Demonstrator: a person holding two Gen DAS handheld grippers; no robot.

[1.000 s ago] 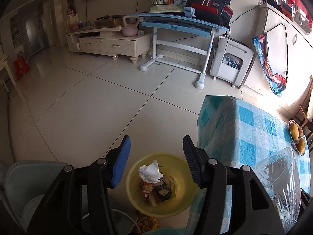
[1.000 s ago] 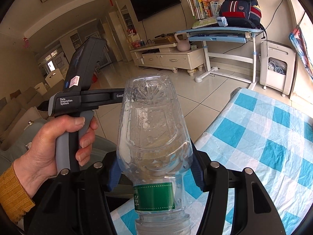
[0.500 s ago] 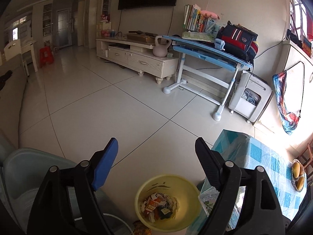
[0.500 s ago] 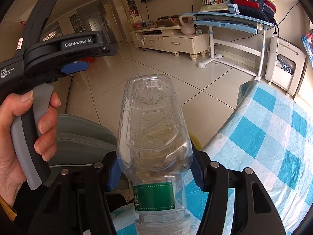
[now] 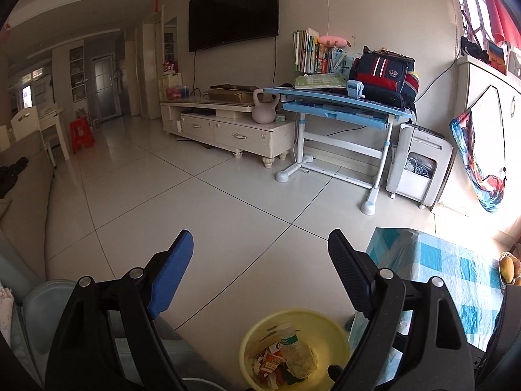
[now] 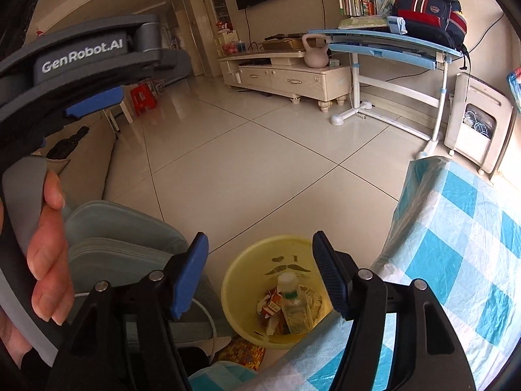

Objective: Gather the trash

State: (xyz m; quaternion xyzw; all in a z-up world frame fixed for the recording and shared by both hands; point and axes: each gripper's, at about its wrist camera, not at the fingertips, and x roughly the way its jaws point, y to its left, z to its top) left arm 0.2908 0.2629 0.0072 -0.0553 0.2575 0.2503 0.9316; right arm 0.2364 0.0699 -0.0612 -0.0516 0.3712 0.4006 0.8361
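A yellow trash bin stands on the floor beside the table; it also shows in the left wrist view. A clear plastic bottle with a green label lies in it on paper scraps, also seen in the left wrist view. My right gripper is open and empty above the bin. My left gripper is open and empty, held above the floor near the bin. The left gripper's body and the hand holding it fill the left of the right wrist view.
A table with a blue checked cloth is at the right. A grey-green cushioned seat is at the left of the bin. A fruit bowl sits on the table. A TV cabinet and a blue desk stand at the far wall.
My right gripper has opened and let go of the bottle, which now lies in the bin. My left gripper has tilted up and opened wider.
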